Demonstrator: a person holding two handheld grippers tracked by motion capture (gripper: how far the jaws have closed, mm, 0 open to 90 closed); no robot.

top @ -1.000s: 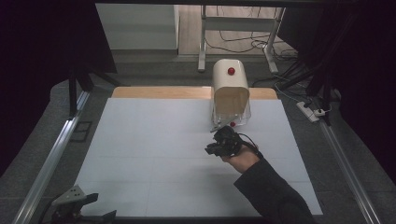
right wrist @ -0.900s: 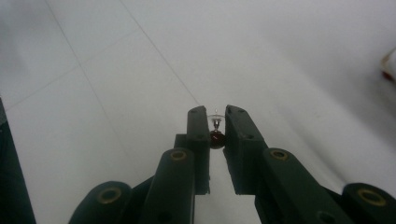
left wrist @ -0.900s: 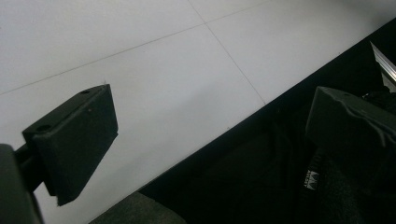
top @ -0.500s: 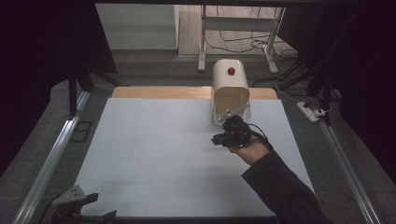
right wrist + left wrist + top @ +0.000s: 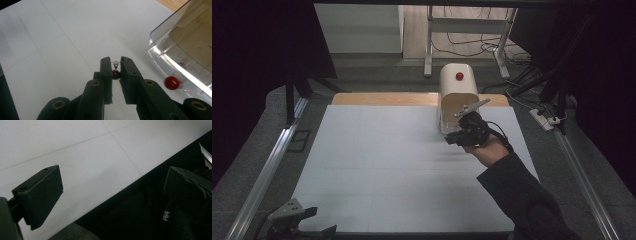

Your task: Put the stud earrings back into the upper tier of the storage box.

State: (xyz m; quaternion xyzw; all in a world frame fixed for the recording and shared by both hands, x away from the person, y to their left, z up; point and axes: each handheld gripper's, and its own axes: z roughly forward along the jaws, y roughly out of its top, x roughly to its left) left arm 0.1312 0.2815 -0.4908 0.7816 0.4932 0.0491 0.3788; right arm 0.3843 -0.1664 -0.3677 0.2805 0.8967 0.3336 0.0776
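Note:
My right gripper (image 5: 115, 63) is shut on a small dark red bead (image 5: 115, 74) with a short metal pin on top. It hovers over the white table just left of a clear plastic tray (image 5: 160, 37). A second, brighter red bead (image 5: 171, 82) lies against that tray's wall. In the high view the right gripper (image 5: 460, 137) sits at the front of a cream dome-topped box (image 5: 458, 92) that has a red button (image 5: 459, 76). My left gripper (image 5: 297, 220) rests at the near left corner, its jaws (image 5: 112, 192) wide open with nothing between them.
The white table (image 5: 377, 165) spreads across the middle, with a wooden strip (image 5: 382, 98) along its far edge. Metal rails (image 5: 267, 170) run down both sides. A power strip (image 5: 548, 120) and cables lie at the far right.
The right gripper has moved away from the person and to the right, closing in on the front of the cream box. The left gripper has stayed put.

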